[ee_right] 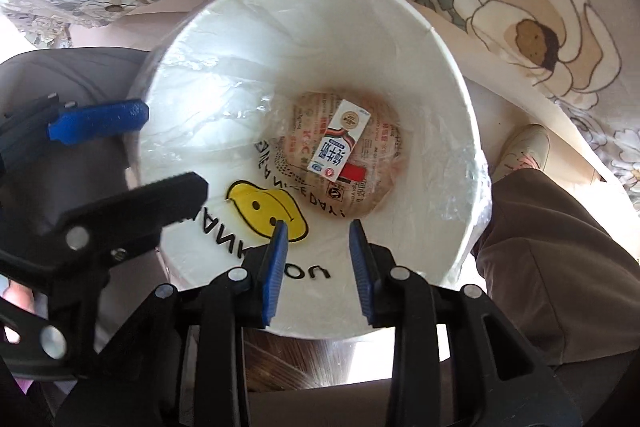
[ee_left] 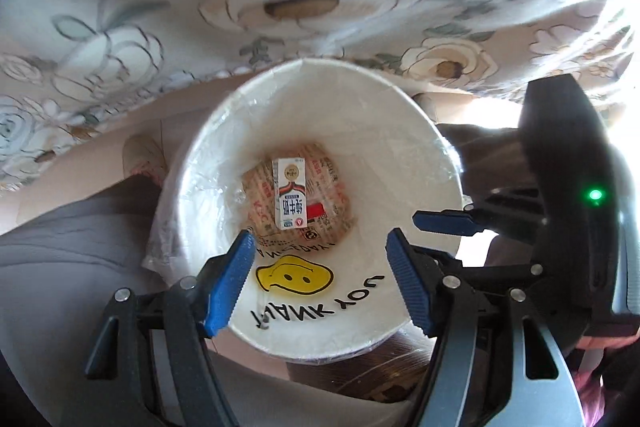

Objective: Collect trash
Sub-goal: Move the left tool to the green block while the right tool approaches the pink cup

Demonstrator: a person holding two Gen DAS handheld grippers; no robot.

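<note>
A small milk carton (ee_left: 289, 193) is seen lying at the bottom of the white lined bin (ee_left: 420, 163), near centre. The left gripper (ee_left: 320, 279), at 6 o'clock over the rim, is released and empty; the right gripper (ee_right: 316, 267) is likewise released, empty.

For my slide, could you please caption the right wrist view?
Open right gripper above the lined white bin holding a milk carton.
</note>
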